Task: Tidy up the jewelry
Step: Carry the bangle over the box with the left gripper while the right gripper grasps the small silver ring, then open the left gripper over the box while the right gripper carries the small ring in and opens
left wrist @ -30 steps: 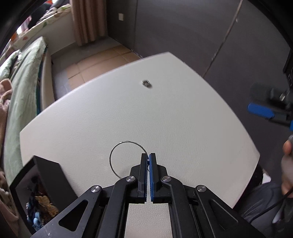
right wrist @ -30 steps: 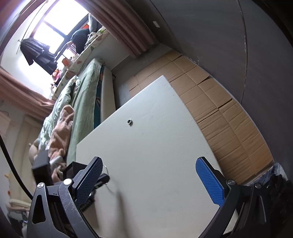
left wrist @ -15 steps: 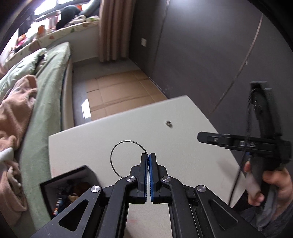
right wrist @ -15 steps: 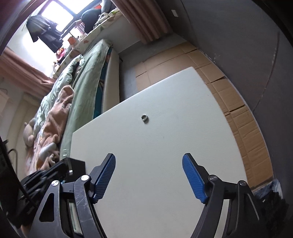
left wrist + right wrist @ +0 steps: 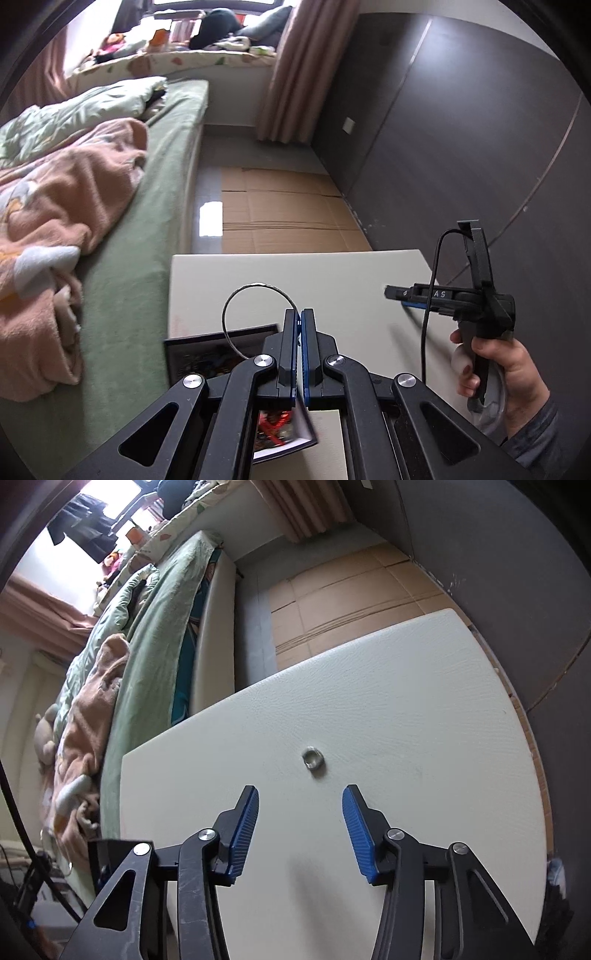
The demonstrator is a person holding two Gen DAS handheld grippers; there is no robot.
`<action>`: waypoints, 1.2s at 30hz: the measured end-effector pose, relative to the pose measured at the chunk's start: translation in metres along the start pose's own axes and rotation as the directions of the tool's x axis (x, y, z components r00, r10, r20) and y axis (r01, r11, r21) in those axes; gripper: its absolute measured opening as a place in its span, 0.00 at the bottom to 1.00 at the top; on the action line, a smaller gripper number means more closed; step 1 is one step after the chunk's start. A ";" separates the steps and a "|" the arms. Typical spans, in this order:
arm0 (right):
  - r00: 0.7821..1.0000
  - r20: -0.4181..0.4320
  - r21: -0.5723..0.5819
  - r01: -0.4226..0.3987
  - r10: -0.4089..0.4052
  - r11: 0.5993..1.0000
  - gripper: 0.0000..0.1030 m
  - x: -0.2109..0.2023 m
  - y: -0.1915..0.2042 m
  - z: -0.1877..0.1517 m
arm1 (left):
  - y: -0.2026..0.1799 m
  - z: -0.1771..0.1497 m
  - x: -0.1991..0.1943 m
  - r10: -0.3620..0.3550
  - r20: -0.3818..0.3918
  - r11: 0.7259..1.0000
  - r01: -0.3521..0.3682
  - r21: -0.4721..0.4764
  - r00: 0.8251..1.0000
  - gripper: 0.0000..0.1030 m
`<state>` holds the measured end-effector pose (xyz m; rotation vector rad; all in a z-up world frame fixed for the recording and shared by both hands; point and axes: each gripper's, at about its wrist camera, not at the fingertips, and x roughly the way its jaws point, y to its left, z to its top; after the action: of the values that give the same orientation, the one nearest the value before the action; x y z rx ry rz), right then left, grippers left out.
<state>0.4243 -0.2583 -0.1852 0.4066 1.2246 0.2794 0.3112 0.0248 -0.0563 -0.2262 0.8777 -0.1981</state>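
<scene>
- Where the bed runs along the far left of both views, you see a green sheet with a peach blanket bunched on it.
- Just right of the bed, your black jewelry box sits at the left edge of the white table, with mixed trinkets visible inside; the left gripper covers most of it.
- Your left gripper has its blue-padded fingers pressed together on a thin wire bangle. The hoop stands up and to the left of the fingertips, clear of the table surface and above the box's far rim.
- In the right wrist view, a small silver ring lies flat on the table near its middle, apart from everything else.
- Your right gripper has its fingers spread wide with nothing between them. The ring lies just beyond the tips, closer to the right finger.
- At the right of the left wrist view, your right hand grasps that gripper's handle above the table's right side, with a black cable looping beside it.
- Farthest right, a dark grey wall borders the table.
</scene>
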 end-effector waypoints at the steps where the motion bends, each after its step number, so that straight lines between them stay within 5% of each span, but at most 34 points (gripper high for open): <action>1: 1.000 -0.002 0.002 -0.002 0.002 1.000 0.42 0.002 0.002 0.002 | 0.002 -0.001 -0.001 0.002 0.000 1.000 -0.002 -0.006 1.000 0.01; 19: 0.970 0.071 -0.152 0.243 -0.235 0.958 0.34 0.020 0.044 0.014 | 0.037 -0.011 0.011 -0.003 -0.055 0.988 -0.006 -0.156 0.998 0.01; 24: 0.937 0.102 -0.227 0.349 -0.334 0.909 0.15 0.023 0.054 0.009 | 0.040 -0.013 0.015 0.001 -0.072 0.986 -0.013 -0.168 0.997 0.01; 29: 0.934 0.101 -0.257 0.357 -0.343 0.898 0.14 0.020 0.057 0.008 | 0.043 -0.014 0.022 -0.009 -0.100 0.982 -0.010 -0.190 0.995 0.01; 32: 0.945 0.093 -0.257 0.328 -0.314 0.909 0.14 0.012 0.059 0.002 | 0.048 -0.015 0.025 -0.076 -0.104 0.971 0.050 -0.235 0.992 0.01; 36: 0.962 0.102 -0.244 0.270 -0.252 0.931 0.14 -0.007 0.063 -0.008 | 0.053 -0.016 0.026 -0.052 -0.115 0.967 0.021 -0.255 0.992 0.02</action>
<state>0.4151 -0.2038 -0.1536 0.0265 1.1421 0.1885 0.3186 0.0666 -0.0996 -0.4733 1.0203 -0.1344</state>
